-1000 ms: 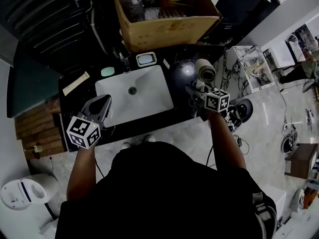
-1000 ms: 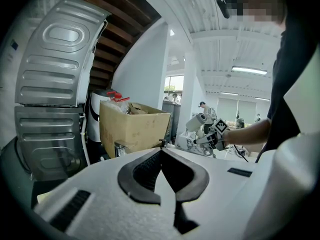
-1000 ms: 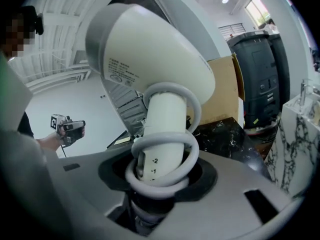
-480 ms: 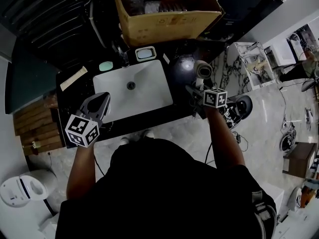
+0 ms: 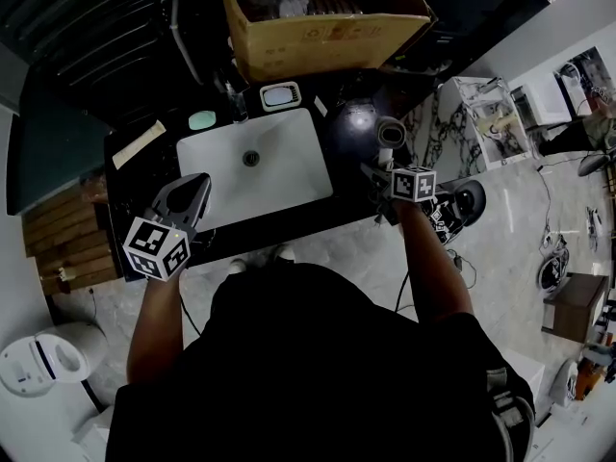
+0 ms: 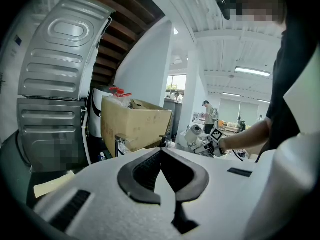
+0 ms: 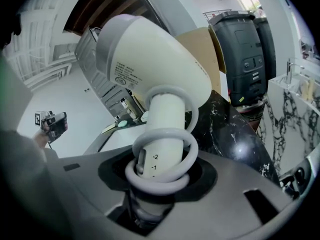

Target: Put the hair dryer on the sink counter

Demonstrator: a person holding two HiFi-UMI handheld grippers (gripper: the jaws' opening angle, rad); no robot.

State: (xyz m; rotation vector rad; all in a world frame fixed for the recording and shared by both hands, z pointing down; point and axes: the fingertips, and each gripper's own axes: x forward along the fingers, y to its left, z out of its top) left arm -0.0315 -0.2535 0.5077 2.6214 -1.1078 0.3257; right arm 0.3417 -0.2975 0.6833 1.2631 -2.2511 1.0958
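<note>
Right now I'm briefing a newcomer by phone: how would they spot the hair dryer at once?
Find the white sink basin set in the black counter. Just right of it, the right gripper clamps the hair dryer by its handle. It is the only pale barrel-headed thing there, its cord coiled round the handle.

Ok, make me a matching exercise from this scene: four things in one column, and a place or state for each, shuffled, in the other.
Things:
1. hair dryer
2. cardboard box
3. left gripper
4. sink

Places or states:
A. jaws together, nothing between them
B. white, set in the dark counter
C. clamped by its handle in the right gripper
D. beyond the sink's far edge

Pairs: 1-C, 2-D, 3-A, 4-B
</note>
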